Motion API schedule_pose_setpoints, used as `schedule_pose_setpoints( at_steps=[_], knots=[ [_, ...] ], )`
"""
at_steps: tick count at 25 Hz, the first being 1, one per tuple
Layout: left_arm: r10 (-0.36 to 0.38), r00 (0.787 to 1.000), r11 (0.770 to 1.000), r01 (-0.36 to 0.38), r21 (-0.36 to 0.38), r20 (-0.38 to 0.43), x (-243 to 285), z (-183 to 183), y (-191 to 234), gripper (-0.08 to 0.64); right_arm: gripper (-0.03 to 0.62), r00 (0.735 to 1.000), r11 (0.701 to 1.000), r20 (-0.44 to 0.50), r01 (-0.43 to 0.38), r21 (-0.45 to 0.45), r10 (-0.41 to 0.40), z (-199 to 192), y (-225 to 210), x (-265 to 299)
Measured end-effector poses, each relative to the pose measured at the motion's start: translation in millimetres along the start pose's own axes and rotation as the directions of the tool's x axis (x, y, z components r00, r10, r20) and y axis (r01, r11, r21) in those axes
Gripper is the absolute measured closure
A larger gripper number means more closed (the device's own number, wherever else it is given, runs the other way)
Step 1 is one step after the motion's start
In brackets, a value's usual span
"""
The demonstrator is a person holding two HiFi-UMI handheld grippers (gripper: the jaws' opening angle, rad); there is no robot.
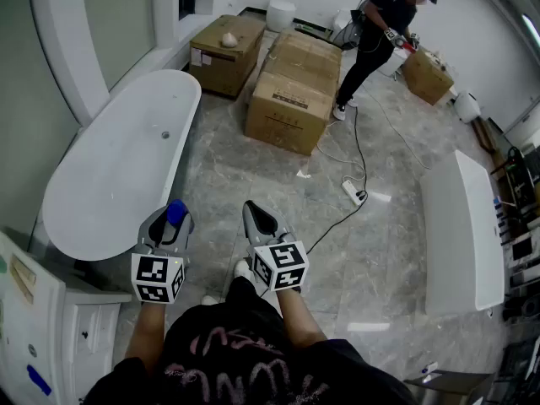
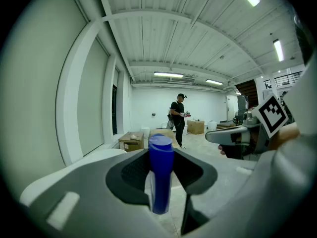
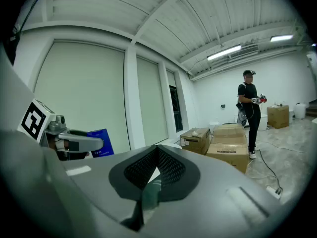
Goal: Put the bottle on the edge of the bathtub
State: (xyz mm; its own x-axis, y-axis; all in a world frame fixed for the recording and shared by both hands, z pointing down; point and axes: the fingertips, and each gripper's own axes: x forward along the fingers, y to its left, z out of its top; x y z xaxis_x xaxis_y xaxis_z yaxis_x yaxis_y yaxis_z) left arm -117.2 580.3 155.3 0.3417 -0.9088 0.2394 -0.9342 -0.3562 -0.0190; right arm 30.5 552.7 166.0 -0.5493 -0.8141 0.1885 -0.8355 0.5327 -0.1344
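Holding blue bottle (image 2: 161, 175) upright in left gripper (image 2: 159, 182), with right gripper (image 3: 156, 155) pinched empty; probably light, stiff, slick plastic, so best gripped mid-body below cap until over bathtub (image 1: 118, 171) edge.

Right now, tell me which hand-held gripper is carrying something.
The left hand-held gripper: its jaws clamp the blue bottle. The right hand-held gripper has jaws closed on nothing.

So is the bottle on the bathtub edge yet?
Not yet: the blue bottle sits clamped in the left gripper, beside the bathtub, not on it.
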Motion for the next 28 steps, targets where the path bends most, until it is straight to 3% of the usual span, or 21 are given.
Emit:
schedule_pose_setpoints(
  at_steps=[28],
  knots=[
    [-0.022, 0.999, 1.000, 0.021, -0.017, -0.027, -0.8, -19.1, 16.8, 0.406, 0.583, 1.000, 1.000, -0.005, -0.010, 0.001, 0.010, -8.6, 16.8, 23.9]
  ],
)
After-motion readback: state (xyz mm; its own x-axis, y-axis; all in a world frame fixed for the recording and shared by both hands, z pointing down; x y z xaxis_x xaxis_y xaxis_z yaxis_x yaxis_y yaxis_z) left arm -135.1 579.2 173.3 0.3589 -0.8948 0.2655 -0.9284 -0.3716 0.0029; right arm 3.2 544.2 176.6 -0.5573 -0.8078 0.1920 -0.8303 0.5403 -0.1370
